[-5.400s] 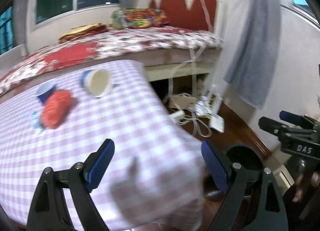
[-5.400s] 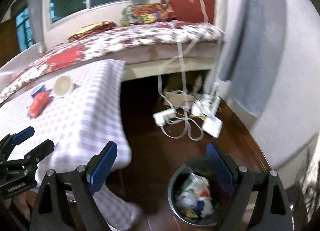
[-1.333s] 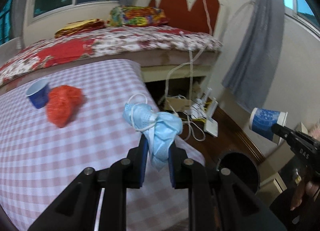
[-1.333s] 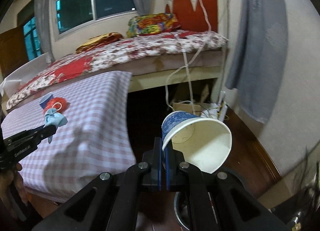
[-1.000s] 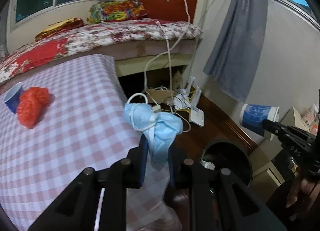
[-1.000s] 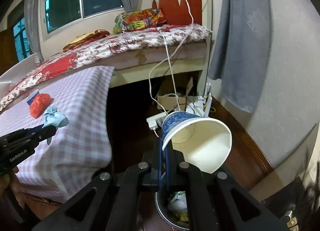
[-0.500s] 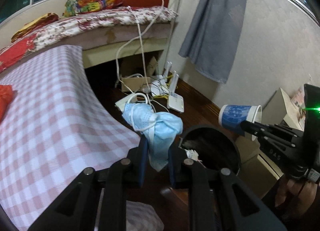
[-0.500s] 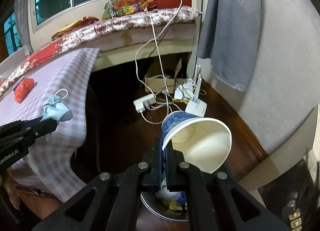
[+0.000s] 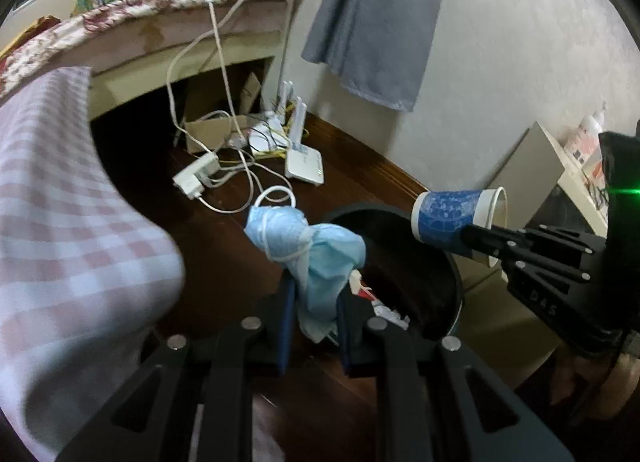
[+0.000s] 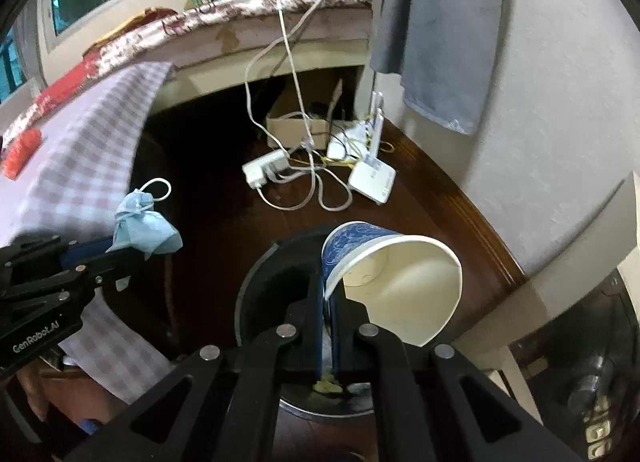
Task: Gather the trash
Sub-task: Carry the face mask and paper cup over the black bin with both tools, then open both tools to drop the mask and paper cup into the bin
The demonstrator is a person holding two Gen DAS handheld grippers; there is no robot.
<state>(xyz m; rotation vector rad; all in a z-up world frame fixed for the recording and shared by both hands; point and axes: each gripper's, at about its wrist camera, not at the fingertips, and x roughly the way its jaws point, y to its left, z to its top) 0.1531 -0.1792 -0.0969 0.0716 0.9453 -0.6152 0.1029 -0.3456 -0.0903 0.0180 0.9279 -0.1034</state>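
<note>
Bedroom corner, dark wooden floor (image 9: 224, 246); bed (image 10: 280, 2) behind, bench under checked cloth (image 9: 52, 198) at the left. Item one: crumpled blue face mask (image 9: 316, 258), clamped between the fingers of the left gripper (image 9: 316, 326), bulk and white ear loop standing beyond the tips, poised at the near rim of the black trash bin (image 9: 432, 290). Handling, by judgement: very light, soft, compressible, apt to snag by its loop; best taken on the bunched body, not the loop. Item two: blue-and-white paper cup (image 10: 384, 274), its wall pinched flat between the closed fingers of the right gripper (image 10: 328, 326), mouth tipped to the right of the tips, directly above the bin (image 10: 260, 278). Handling, by judgement: light, thin-walled, easily crushed; a rim pinch suffices. Also present: cables and white router (image 10: 372, 178) on the floor well beyond both fingertips; red wad (image 10: 22, 154) remaining on the bench.
</note>
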